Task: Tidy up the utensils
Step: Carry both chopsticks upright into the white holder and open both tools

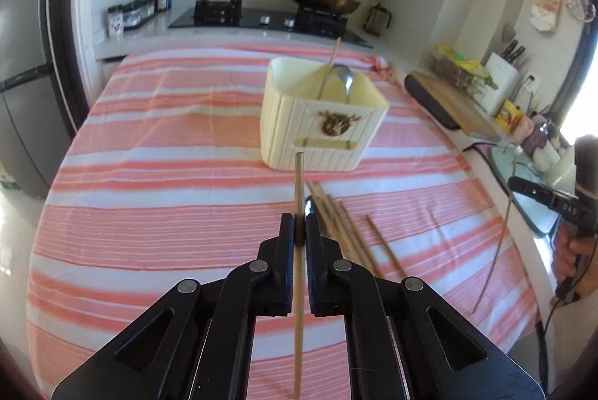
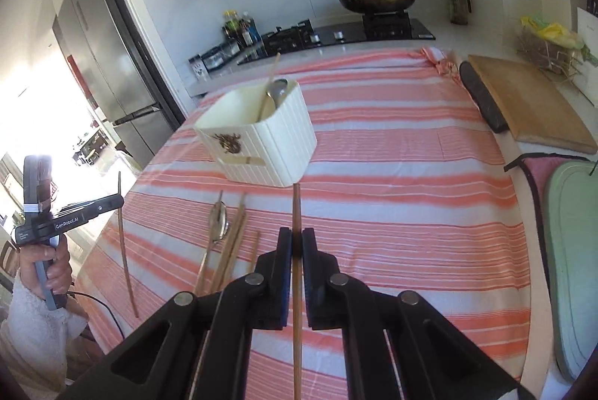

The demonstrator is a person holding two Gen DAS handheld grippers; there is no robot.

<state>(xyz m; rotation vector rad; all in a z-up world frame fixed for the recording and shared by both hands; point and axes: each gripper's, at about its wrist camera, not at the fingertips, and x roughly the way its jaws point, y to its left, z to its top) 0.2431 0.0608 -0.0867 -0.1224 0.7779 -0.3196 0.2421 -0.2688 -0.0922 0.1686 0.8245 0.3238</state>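
Wooden chopsticks all round here: one thin light-wood chopstick (image 1: 299,250) is clamped between the shut jaws of the left hand-held gripper (image 1: 299,226), running straight along the fingers with its tip sticking out ahead toward the cream ribbed plastic utensil holder (image 1: 317,123). Same deal on the other side, where a slightly darker brown wooden chopstick (image 2: 296,269) is pinched in the closed right hand-held gripper (image 2: 296,241). Both grippers are held above the tabletop and angled down at it, over the pink-and-white striped cloth (image 1: 168,194).

In the right wrist view, the left unit can be seen off to the side, gripped by a person's hand (image 2: 52,265) around its handle, with a fluffy white sleeve (image 2: 37,329) below and the chopstick hanging down from its jaws.

Inside the holder, a metal spoon (image 1: 345,78) and another wooden stick (image 1: 329,69) are already leaned. The leftover bundle of wooden chopsticks (image 2: 233,243) and a second metal spoon (image 2: 218,219) are lying flat on the cloth, just in front of the holder.
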